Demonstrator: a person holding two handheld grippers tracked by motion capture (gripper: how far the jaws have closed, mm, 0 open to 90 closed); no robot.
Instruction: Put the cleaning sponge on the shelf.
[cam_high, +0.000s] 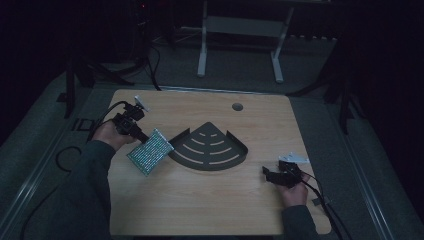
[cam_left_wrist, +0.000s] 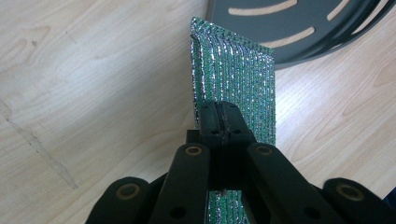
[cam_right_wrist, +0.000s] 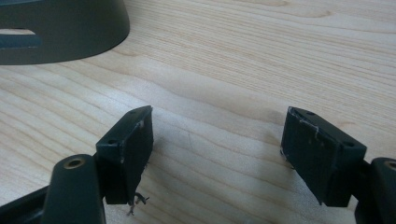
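Note:
A flat green and silver glittery scouring pad (cam_high: 150, 151) hangs just above the table's left half, and my left gripper (cam_high: 141, 136) is shut on its near edge. In the left gripper view the pad (cam_left_wrist: 236, 79) stands on edge between the closed jaws of that gripper (cam_left_wrist: 220, 116). To its right lies a dark grey fan-shaped corner rack (cam_high: 210, 147) with curved slots, its rim (cam_left_wrist: 299, 42) just beyond the pad. My right gripper (cam_high: 267, 173) rests low over the table's right front, open with nothing between its fingers (cam_right_wrist: 128, 144), pointing toward the rack (cam_right_wrist: 60, 32).
The wooden table (cam_high: 200, 200) has a round cable hole (cam_high: 237, 106) at the back. Beyond the far edge stands a white desk frame (cam_high: 240, 40) on grey carpet. Cables trail off both grippers toward the table's sides.

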